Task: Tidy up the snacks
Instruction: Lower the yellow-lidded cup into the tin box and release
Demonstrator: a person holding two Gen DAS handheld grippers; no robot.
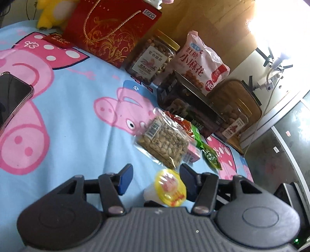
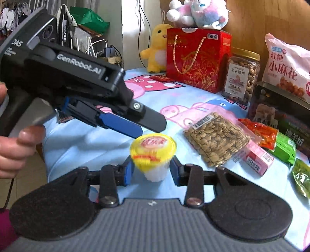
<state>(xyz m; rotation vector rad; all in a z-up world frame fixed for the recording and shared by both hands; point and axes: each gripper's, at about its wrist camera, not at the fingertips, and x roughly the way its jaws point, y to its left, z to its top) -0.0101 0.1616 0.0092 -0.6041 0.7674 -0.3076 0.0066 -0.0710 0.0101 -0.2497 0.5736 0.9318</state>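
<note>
a bed in a blue cartoon-pig sheet; on it lie a phone, a red gift box, a nut jar and a seed packet

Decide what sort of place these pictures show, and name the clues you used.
Probably a bedroom at home. The snacks lie on a cartoon pig bedsheet, stuffed toys such as the yellow duck sit behind them, and clothes hang in the background. There is a wooden board at the back, perhaps a headboard.
</note>
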